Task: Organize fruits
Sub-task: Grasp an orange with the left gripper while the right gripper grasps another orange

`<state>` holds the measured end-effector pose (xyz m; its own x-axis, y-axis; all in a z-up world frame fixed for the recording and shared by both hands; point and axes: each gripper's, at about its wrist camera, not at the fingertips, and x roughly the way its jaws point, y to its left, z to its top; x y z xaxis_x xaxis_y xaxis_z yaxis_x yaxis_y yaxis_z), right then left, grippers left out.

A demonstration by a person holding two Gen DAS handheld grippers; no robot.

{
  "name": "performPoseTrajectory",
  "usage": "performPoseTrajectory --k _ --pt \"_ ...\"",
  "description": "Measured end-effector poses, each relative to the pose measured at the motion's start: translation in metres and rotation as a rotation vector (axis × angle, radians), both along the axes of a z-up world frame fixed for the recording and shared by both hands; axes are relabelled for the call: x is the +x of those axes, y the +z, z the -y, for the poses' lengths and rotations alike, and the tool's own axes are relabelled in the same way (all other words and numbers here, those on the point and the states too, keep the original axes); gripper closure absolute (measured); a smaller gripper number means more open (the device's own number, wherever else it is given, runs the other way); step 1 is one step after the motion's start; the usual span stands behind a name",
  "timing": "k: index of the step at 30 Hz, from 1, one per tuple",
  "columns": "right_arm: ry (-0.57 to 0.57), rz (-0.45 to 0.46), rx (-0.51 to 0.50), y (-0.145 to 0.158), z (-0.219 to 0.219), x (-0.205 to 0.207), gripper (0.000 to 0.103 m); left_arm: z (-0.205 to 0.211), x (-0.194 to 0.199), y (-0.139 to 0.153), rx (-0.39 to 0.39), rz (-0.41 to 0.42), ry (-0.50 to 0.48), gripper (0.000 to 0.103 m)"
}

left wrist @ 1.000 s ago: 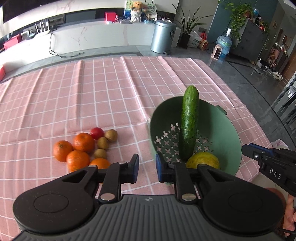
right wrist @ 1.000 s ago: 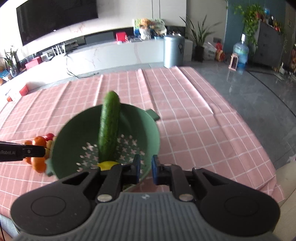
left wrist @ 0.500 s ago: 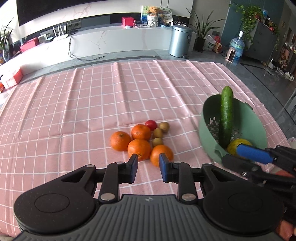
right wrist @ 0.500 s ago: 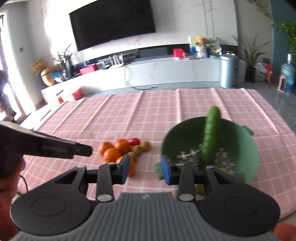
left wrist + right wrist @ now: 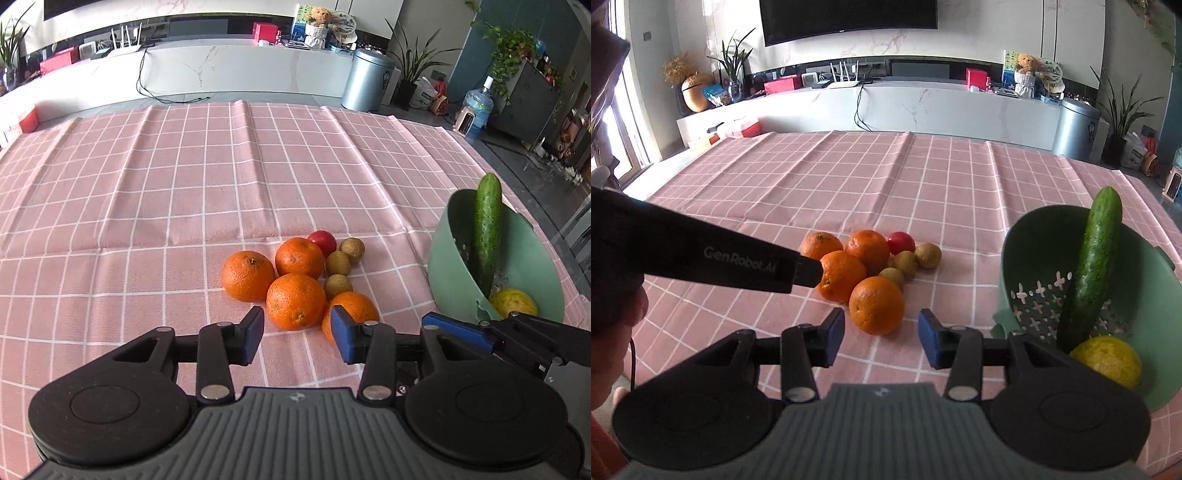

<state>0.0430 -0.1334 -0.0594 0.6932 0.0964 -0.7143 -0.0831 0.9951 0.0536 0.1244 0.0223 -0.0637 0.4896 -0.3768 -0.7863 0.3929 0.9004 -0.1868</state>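
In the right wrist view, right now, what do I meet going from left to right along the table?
Left gripper → red tomato → green colander holding the cucumber.

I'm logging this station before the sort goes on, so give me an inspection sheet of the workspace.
Surface: pink checked cloth, creased.
Job's things: four oranges, tomato, three small brown fruits clustered on cloth; cucumber and yellow fruit in green colander.
Clutter: nothing seen.
Grippers: left gripper and right gripper both opening, nothing between pads.
Cables: black cable on far counter.
Surroundings: bin, plants, water bottle.
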Motion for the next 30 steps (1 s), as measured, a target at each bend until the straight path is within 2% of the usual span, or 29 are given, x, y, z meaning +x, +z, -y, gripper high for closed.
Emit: performPoseTrajectory --k 5,15,23,24,25,30 --pt "0.018 0.015 -0.037 -0.009 -0.006 0.016 0.054 -0.001 0.014 -0.018 -0.029 -0.053 0.013 0.051" --pt "0.102 0.012 -0.191 -0.024 -0.027 0.03 0.056 -0.004 0.027 -0.031 -0.091 -0.092 0.034 0.047" --pt "0.089 -0.011 -0.144 -0.034 -0.022 0.034 0.062 -0.004 0.03 -0.034 -0.126 -0.101 0.055 0.046" --pt "0.09 -0.01 -0.144 -0.035 -0.022 0.034 0.062 -0.004 0.03 -0.034 -0.13 -0.105 0.057 0.047" --pt "0.091 -0.009 -0.146 -0.035 -0.022 0.035 0.062 -0.005 0.031 -0.034 -0.141 -0.11 0.054 0.053" --pt "0.092 -0.008 -0.147 -0.034 -0.022 0.033 0.063 -0.002 0.026 -0.032 -0.124 -0.103 0.053 0.055"
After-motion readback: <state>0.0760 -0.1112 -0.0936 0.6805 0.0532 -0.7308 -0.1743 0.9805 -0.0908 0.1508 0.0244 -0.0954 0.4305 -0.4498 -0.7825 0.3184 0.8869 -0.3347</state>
